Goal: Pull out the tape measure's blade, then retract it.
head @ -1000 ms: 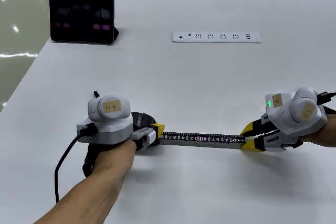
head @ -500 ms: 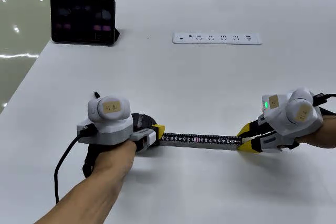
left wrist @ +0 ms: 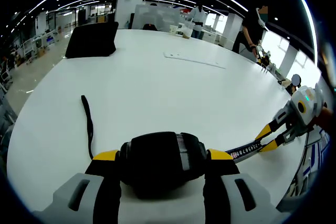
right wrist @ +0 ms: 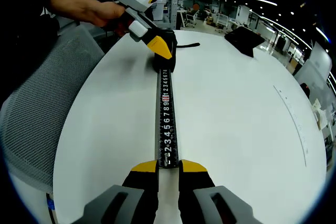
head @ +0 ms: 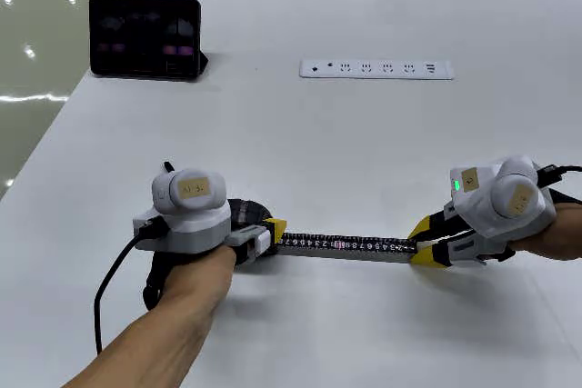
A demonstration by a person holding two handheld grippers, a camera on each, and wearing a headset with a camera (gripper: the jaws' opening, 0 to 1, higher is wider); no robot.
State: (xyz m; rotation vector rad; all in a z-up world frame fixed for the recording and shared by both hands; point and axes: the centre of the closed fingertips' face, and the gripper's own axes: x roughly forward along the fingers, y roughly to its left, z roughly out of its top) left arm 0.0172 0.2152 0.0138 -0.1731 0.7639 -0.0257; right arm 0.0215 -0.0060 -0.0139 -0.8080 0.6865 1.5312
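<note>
Left hand-held gripper (left wrist: 163, 156) clamping tape measure (head: 246, 212), right hand-held gripper (right wrist: 168, 167) pinching blade (right wrist: 167, 119)

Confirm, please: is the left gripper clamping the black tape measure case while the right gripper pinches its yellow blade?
The blade is black, white-numbered, not yellow, per the right gripper view; the left gripper clamps the black case, right gripper pinches the blade.
</note>
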